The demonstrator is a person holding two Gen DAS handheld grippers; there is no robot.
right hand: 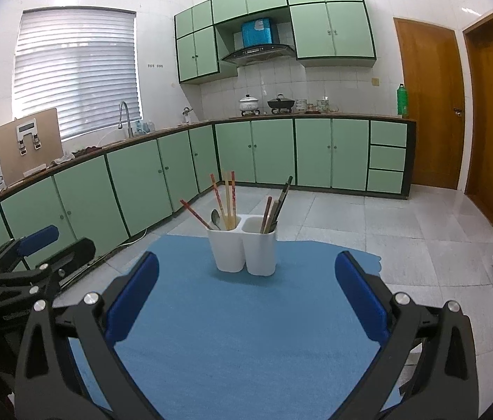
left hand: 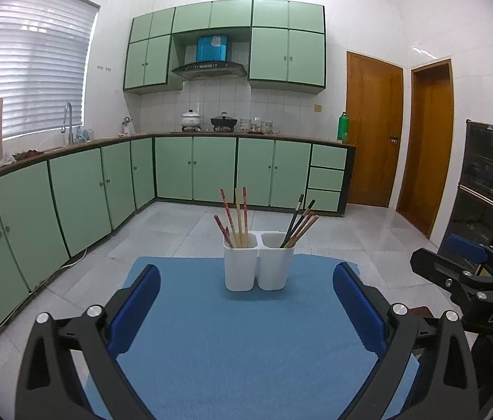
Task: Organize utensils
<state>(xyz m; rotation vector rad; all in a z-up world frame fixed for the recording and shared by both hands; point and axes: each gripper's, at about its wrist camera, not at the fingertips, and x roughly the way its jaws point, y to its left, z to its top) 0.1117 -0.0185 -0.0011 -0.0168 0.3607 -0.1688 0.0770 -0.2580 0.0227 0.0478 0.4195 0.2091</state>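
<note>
A white two-cup utensil holder (left hand: 258, 262) (right hand: 243, 250) stands at the far end of a blue mat (left hand: 232, 343) (right hand: 243, 332). Its left cup holds red and pale chopsticks (left hand: 237, 217) (right hand: 225, 199) and a metal spoon (right hand: 215, 218). Its right cup holds dark and brown chopsticks (left hand: 300, 222) (right hand: 276, 204). My left gripper (left hand: 246, 273) is open and empty, short of the holder. My right gripper (right hand: 246, 262) is open and empty, also short of the holder. Each gripper shows at the edge of the other's view.
The mat lies on a small table over a tiled floor (right hand: 403, 231). Green kitchen cabinets (left hand: 82, 189) run along the left and back walls. Wooden doors (left hand: 374, 133) stand at the right. A dark appliance cabinet (left hand: 487, 182) is at the far right.
</note>
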